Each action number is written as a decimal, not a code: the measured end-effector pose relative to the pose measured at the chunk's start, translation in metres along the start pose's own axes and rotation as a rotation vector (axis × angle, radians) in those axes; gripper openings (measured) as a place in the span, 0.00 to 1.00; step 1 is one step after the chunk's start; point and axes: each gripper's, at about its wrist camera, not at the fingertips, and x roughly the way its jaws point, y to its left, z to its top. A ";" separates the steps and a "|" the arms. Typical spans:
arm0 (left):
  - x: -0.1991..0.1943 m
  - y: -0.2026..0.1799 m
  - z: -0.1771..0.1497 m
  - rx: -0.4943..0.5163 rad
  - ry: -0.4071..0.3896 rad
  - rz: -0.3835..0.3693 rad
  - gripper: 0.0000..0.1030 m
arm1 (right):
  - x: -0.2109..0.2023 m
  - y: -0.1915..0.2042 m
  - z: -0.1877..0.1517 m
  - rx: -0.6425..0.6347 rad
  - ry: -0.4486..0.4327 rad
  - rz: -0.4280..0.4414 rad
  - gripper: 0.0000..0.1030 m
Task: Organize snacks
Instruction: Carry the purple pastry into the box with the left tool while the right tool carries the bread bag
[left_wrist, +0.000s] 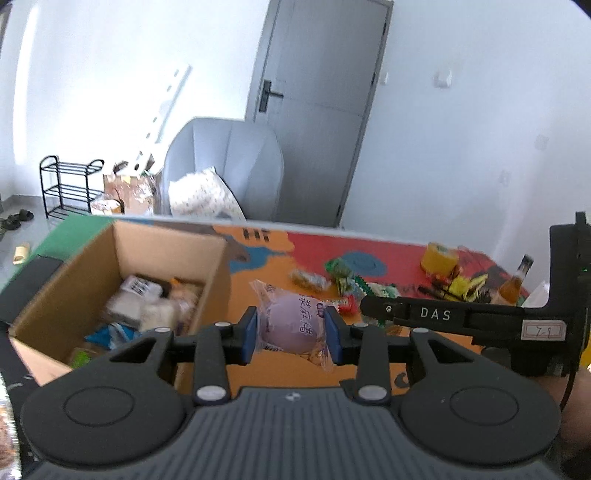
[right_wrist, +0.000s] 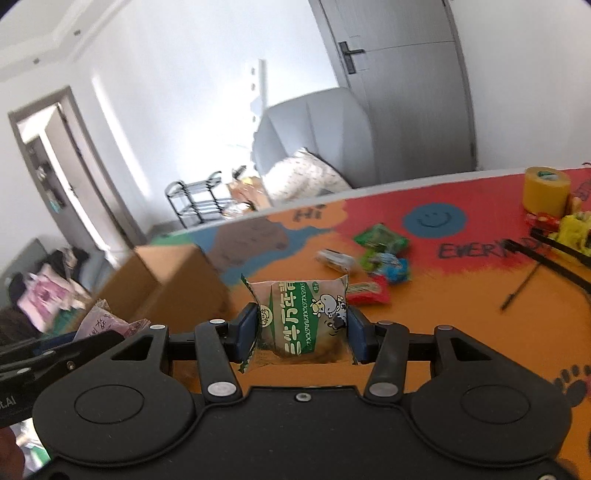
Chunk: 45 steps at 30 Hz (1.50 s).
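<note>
My left gripper is shut on a purple round bun in a clear wrapper, held above the orange table just right of the open cardboard box. Several packets lie in that box. My right gripper is shut on a green and white snack packet with a cartoon cow, lifted over the table to the right of the box. The right gripper's black body shows at the right of the left wrist view. Loose snack packets lie scattered mid-table.
A yellow tape roll and a yellow clutter pile stand at the far right. A brown bottle stands near the right edge. A black pen lies on the orange table top. A grey armchair stands behind the table.
</note>
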 end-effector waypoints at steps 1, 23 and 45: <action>-0.007 0.001 0.003 -0.002 -0.009 0.004 0.36 | -0.002 0.005 0.002 -0.002 -0.006 0.012 0.47; -0.079 0.096 0.030 -0.072 -0.103 0.219 0.36 | 0.003 0.115 0.034 -0.105 -0.093 0.210 0.47; -0.042 0.174 0.030 -0.177 -0.064 0.124 0.36 | 0.021 0.160 0.032 -0.127 -0.075 0.192 0.47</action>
